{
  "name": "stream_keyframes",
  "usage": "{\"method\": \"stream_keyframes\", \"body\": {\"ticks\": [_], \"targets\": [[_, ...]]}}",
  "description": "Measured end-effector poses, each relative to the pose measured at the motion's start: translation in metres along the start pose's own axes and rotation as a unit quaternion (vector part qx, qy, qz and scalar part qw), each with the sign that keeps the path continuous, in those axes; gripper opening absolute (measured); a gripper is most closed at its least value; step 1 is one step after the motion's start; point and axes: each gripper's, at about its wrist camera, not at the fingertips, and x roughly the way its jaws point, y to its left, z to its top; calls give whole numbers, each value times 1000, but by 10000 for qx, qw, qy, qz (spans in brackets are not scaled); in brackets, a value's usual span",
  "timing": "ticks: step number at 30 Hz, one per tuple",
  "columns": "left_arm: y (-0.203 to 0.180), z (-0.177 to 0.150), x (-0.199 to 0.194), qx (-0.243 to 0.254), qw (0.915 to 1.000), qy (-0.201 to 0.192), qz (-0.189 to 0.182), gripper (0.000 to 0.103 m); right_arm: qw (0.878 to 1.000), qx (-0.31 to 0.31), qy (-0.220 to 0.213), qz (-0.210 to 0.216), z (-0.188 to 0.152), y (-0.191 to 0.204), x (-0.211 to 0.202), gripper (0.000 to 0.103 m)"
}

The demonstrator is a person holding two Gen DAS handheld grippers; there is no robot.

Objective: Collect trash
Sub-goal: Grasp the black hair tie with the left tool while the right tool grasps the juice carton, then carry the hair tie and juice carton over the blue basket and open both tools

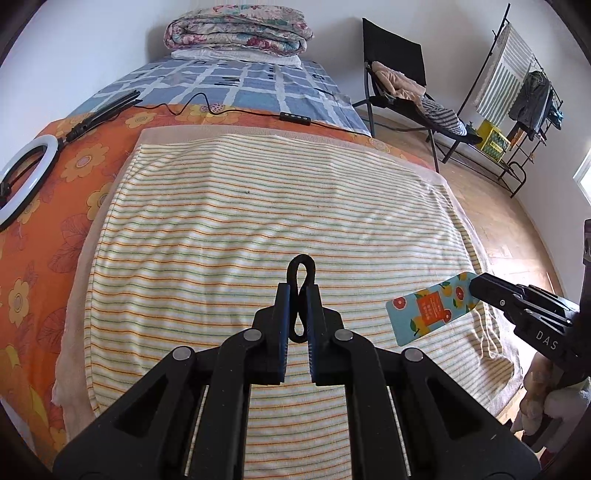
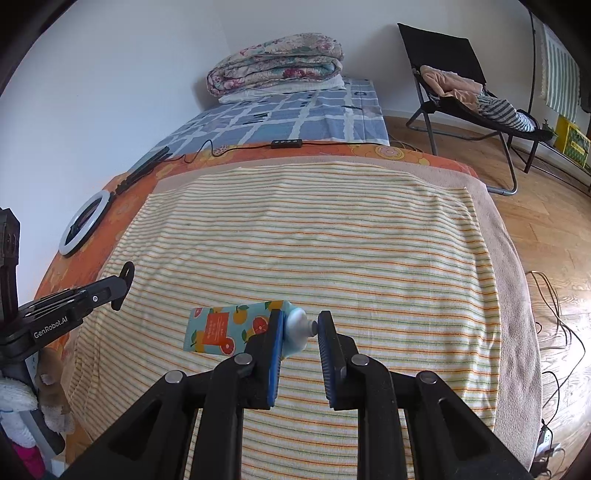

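My left gripper (image 1: pixel 298 291) is shut on a black hair tie (image 1: pixel 301 273), a loop pinched into a figure eight that sticks up past the fingertips, held above the striped towel (image 1: pixel 240 221). The left gripper also shows in the right wrist view (image 2: pixel 122 284) at the left. My right gripper (image 2: pixel 301 321) is shut on the cap end of a light blue tube (image 2: pixel 225 328) printed with oranges, held sideways above the towel. The tube also shows in the left wrist view (image 1: pixel 428 310) at the right, with the right gripper (image 1: pixel 476 286) on its end.
The striped towel covers the near part of a bed with an orange flowered sheet (image 1: pixel 40 236). A ring light (image 1: pixel 26 177) with its cable lies at the left. Folded quilts (image 1: pixel 238 31) sit at the far end. A black chair (image 1: pixel 402 81) with clothes stands on the wooden floor.
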Motion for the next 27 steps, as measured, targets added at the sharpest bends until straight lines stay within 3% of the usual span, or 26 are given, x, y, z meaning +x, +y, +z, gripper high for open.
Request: {"method": "stream_keyframes", "body": {"ticks": [13, 27], "targets": [[-13, -47, -74, 109, 9999, -97, -55, 6, 9988, -395, -157, 249, -43, 47, -69, 17], [-29, -113, -136, 319, 9993, -203, -28, 6, 9978, -473, -228, 400, -100, 62, -123, 18]]}}
